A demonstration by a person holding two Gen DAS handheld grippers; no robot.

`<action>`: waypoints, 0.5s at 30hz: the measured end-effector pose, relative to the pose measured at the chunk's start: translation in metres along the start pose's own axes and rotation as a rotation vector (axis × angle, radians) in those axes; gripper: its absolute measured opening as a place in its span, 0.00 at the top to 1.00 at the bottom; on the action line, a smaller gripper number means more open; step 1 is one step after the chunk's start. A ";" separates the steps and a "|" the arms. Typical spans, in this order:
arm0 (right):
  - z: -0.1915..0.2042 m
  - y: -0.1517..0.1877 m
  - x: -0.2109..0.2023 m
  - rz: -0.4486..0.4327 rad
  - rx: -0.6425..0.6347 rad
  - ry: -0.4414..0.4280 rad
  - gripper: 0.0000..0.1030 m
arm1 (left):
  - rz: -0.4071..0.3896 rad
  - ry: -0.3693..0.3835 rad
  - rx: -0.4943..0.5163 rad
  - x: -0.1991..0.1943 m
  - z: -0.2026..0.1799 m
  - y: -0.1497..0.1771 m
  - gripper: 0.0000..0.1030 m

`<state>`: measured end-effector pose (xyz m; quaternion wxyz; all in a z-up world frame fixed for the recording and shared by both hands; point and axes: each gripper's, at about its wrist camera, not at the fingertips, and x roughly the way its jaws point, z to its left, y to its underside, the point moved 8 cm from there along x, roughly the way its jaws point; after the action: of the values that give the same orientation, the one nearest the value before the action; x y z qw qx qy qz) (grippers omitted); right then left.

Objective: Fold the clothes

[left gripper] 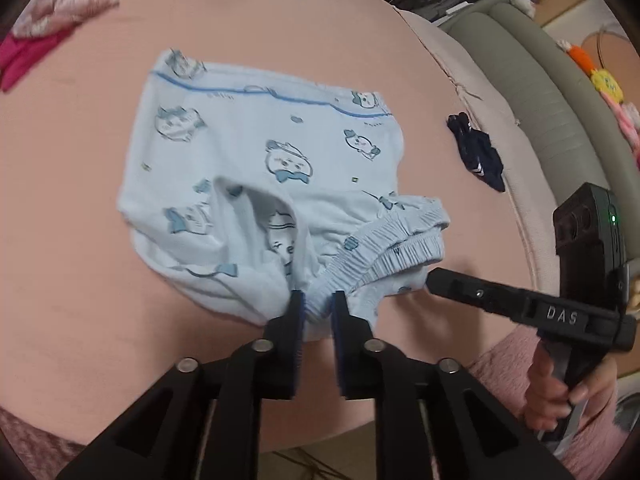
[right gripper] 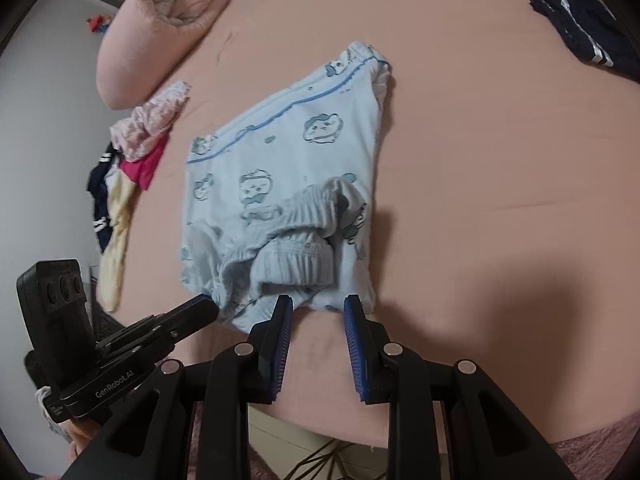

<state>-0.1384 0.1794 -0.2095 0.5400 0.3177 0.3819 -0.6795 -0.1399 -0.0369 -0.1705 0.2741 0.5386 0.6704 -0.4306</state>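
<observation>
From the left wrist camera I see the pale blue cotton shorts with a cartoon cat print [left gripper: 256, 184] lying on the pink bed sheet [left gripper: 80, 240], their gathered elastic waistband [left gripper: 384, 252] bunched at the near edge. My left gripper [left gripper: 318, 304] has its blue-padded fingers [left gripper: 297, 312] a little apart, with a fold of the near hem sitting between them; I cannot tell whether the pads press on it. This view also shows the right gripper [left gripper: 430, 278] from the side, its black tip just at the shorts' near right corner, and the hand [left gripper: 556, 392] on its handle beside a fuzzy pink sleeve [left gripper: 500, 364]. A small dark navy garment [left gripper: 476, 148] lies apart near the sheet's edge, and a grey padded headboard [left gripper: 560, 128] runs beyond it.

The right wrist camera gives what the first cannot: the right gripper [right gripper: 318, 308] stands with its jaws apart, with only bare sheet and the hem's edge between the fingers [right gripper: 354, 320], nothing clamped. It also shows a rolled pink quilt [right gripper: 160, 20] at the far side and a heap of pink, magenta, yellow and navy clothes [right gripper: 132, 152] left of the shorts.
</observation>
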 end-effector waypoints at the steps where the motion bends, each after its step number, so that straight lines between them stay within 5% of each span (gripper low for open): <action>1: 0.000 -0.001 -0.001 -0.001 0.001 -0.005 0.75 | -0.002 0.010 -0.016 0.002 0.000 -0.001 0.70; 2: 0.000 -0.003 -0.003 -0.003 0.002 -0.010 0.75 | -0.002 0.020 -0.035 0.003 0.000 -0.002 0.55; 5: 0.000 -0.008 -0.009 -0.019 -0.015 0.012 0.75 | -0.017 0.039 -0.058 0.003 -0.002 -0.003 0.52; 7: -0.002 -0.009 -0.012 -0.024 -0.019 0.012 0.75 | -0.006 0.020 -0.040 0.009 -0.001 -0.003 0.82; 12: -0.007 -0.009 -0.017 -0.030 0.001 0.012 0.75 | -0.048 0.019 -0.014 -0.008 -0.014 0.002 0.86; 15: -0.008 -0.009 -0.027 -0.065 -0.006 0.013 0.75 | -0.047 0.079 -0.075 -0.017 -0.017 0.012 0.86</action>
<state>-0.1418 0.2002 -0.1892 0.5158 0.3080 0.3977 -0.6935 -0.1224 -0.0294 -0.1513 0.2574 0.5287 0.7088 -0.3897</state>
